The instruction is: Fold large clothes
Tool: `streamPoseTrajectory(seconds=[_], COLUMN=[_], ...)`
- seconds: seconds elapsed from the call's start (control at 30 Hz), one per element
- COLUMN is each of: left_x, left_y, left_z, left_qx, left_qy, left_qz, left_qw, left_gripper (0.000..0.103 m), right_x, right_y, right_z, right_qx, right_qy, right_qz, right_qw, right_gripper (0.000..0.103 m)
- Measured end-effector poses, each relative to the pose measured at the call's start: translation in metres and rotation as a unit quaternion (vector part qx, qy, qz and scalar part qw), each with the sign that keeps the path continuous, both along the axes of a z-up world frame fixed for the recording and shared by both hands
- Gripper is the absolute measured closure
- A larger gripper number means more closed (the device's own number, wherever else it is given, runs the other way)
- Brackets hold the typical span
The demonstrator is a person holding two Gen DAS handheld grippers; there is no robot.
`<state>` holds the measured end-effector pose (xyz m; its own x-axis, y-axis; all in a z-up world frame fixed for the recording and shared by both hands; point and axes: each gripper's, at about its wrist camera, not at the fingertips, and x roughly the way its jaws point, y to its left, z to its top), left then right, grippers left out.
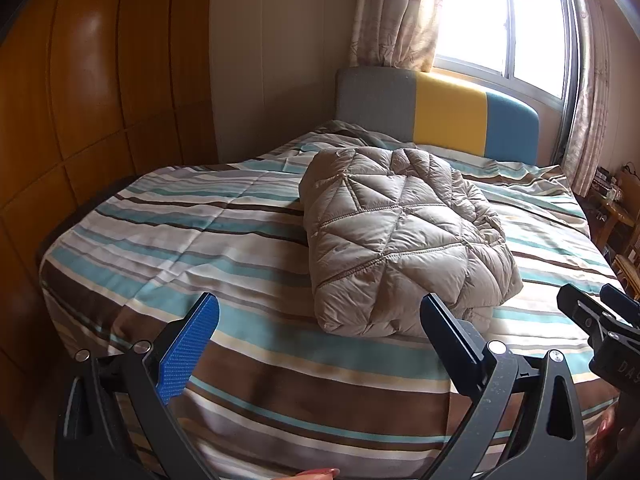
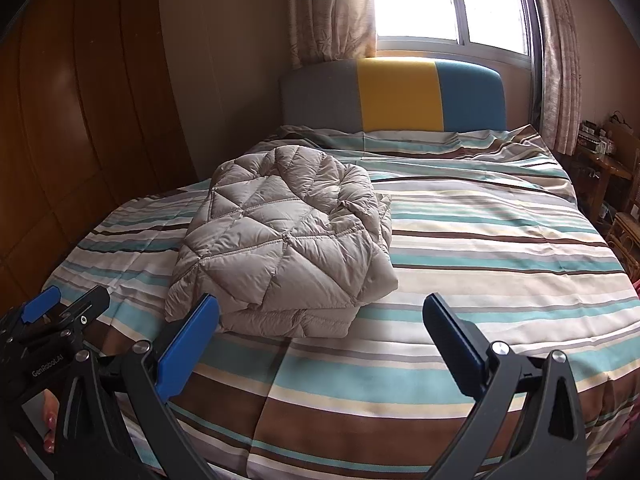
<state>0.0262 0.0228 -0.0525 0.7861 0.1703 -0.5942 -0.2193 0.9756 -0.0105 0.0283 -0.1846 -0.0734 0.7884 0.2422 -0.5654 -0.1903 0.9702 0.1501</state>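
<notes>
A beige quilted down jacket (image 1: 400, 236) lies folded in a thick bundle on the striped bed cover (image 1: 192, 232). It also shows in the right wrist view (image 2: 280, 244). My left gripper (image 1: 320, 308) is open and empty, held above the bed's near end, just short of the bundle's near edge. My right gripper (image 2: 320, 312) is open and empty, to the right of the bundle's near corner. The right gripper shows at the edge of the left wrist view (image 1: 600, 304), the left gripper at the edge of the right wrist view (image 2: 64, 304).
The bed has a grey, yellow and blue headboard (image 2: 396, 96) under a bright window with curtains (image 2: 332, 8). A wooden wardrobe (image 1: 92, 92) stands along the left side. Wooden furniture with small items (image 2: 604, 152) stands to the right of the bed.
</notes>
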Motion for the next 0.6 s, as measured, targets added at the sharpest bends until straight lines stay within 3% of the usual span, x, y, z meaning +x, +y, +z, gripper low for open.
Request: streamPoseTrajectory(seconds=[0.6], left_x=[-0.0007], left_y=[-0.0008], left_z=[-0.0007], left_qx=[0.0], left_qy=[0.003], left_qz=[0.0], left_qw=[1.0], left_gripper=[0.003], right_x=[0.0013], right_y=[-0.0013], right_z=[-0.002], right_qx=[0.004], right_qy=[0.004], right_qz=[-0.001], right_qw=[1.0], right_gripper=[0.002])
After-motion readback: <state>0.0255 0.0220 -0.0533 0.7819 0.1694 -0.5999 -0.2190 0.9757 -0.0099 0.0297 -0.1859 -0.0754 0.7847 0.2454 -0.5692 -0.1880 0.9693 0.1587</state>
